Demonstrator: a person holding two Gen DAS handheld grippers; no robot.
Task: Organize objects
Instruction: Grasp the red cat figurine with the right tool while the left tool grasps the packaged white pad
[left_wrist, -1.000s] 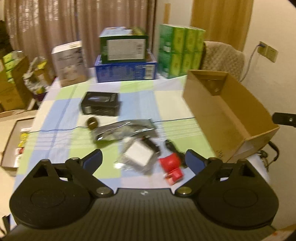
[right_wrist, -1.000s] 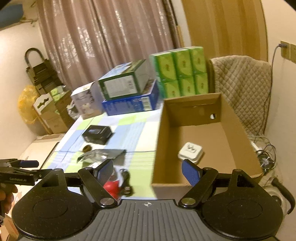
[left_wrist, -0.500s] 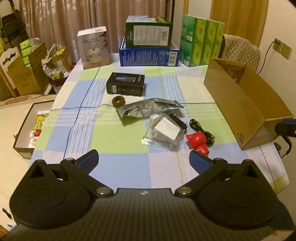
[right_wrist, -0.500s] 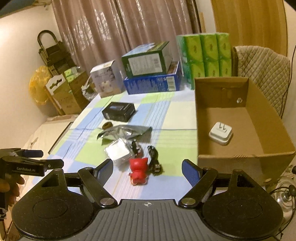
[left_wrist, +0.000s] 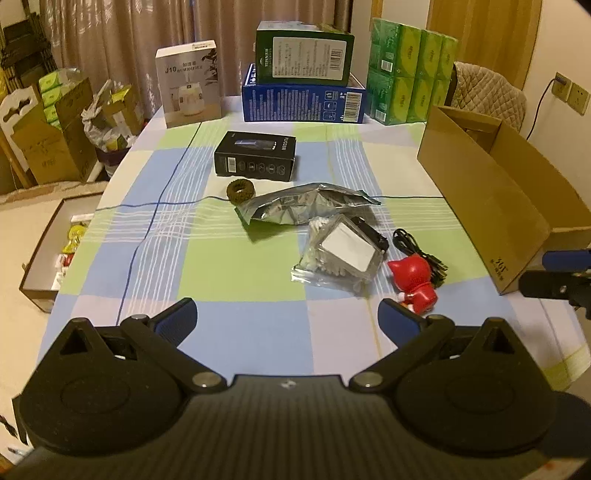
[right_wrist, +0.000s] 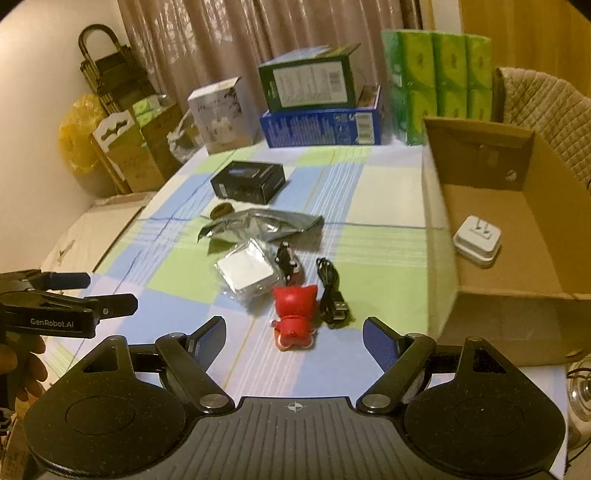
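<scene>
On the checked tablecloth lie a red toy figure (right_wrist: 295, 314), a black USB cable (right_wrist: 330, 291), a clear bag with a white pad (right_wrist: 247, 273), a silver foil pouch (right_wrist: 258, 227), a brown ring (left_wrist: 241, 191) and a black box (left_wrist: 256, 157). The cardboard box (right_wrist: 517, 299) at the right holds a white plug adapter (right_wrist: 477, 240). My right gripper (right_wrist: 294, 339) is open just short of the red toy (left_wrist: 415, 282). My left gripper (left_wrist: 286, 319) is open wide over bare cloth, left of the toy, and shows at the left of the right wrist view (right_wrist: 74, 295).
Stacked green and blue boxes (left_wrist: 303, 88), a white humidifier box (left_wrist: 190, 83) and green tissue packs (left_wrist: 410, 70) line the table's far edge. An open box (left_wrist: 51, 254) of small items sits on the floor at the left. A quilted chair (right_wrist: 546, 103) stands behind the cardboard box.
Both grippers have come down and nearer to the table, so the items look larger. The right gripper has swung left from the cardboard box towards the red toy.
</scene>
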